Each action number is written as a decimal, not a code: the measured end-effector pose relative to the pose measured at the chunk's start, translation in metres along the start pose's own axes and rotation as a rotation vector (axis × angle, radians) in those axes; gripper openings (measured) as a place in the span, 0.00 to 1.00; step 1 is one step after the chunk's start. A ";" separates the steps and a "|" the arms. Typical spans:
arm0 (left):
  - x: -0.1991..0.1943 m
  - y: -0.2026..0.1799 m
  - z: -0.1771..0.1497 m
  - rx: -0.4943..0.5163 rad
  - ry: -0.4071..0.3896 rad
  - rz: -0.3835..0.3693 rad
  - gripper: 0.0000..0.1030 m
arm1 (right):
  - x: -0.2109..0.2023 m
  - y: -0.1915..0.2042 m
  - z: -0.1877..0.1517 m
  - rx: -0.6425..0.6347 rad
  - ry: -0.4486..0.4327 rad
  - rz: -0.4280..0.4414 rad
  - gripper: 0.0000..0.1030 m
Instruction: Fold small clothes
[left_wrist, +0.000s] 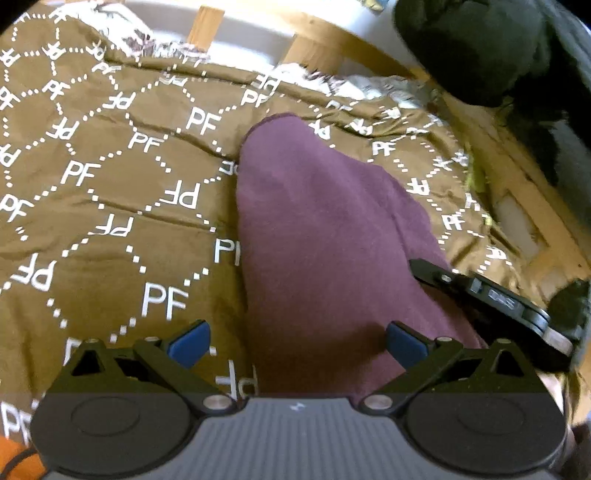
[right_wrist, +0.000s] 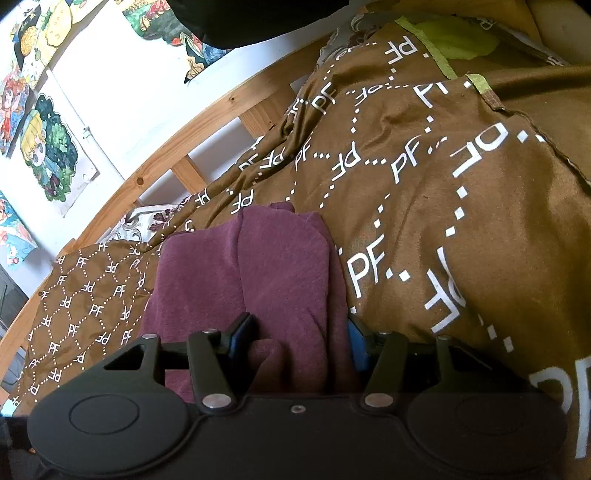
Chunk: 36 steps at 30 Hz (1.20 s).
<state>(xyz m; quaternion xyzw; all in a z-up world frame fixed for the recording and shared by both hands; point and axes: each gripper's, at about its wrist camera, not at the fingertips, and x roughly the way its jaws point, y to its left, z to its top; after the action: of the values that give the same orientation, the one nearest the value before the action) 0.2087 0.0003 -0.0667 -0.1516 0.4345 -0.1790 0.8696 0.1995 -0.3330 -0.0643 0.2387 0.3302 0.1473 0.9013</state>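
Right gripper (right_wrist: 295, 338) clamped on purple garment; left gripper (left_wrist: 297, 343) spread and empty.

Right fingers (right_wrist: 240, 334) pinch the near edge of the purple garment (right_wrist: 258, 266) at lower centre of the right view. Left fingers (left_wrist: 190, 341) stand apart above the cloth without touching it. The garment lies folded lengthwise on the brown patterned blanket (left_wrist: 110, 206) on the bed; wooden bed frame (right_wrist: 155, 158) runs along the upper left.

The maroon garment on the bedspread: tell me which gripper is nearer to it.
Right. The right gripper has a bunched fold of the maroon garment between its fingers. The left gripper is open above the garment's near end, gripping nothing.
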 end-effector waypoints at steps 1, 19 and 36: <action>0.007 0.003 0.003 -0.016 0.018 -0.006 0.99 | 0.000 0.000 0.000 0.000 -0.002 0.001 0.54; 0.033 0.018 0.019 -0.106 0.156 -0.155 0.57 | -0.002 0.004 -0.004 0.027 -0.007 -0.012 0.49; -0.061 -0.004 0.054 0.255 -0.206 -0.009 0.30 | -0.015 0.134 -0.008 -0.371 -0.203 -0.087 0.22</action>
<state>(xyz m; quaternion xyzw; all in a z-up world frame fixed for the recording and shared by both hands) 0.2179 0.0299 0.0087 -0.0598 0.3161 -0.2202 0.9209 0.1683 -0.2236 0.0093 0.0676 0.2152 0.1416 0.9639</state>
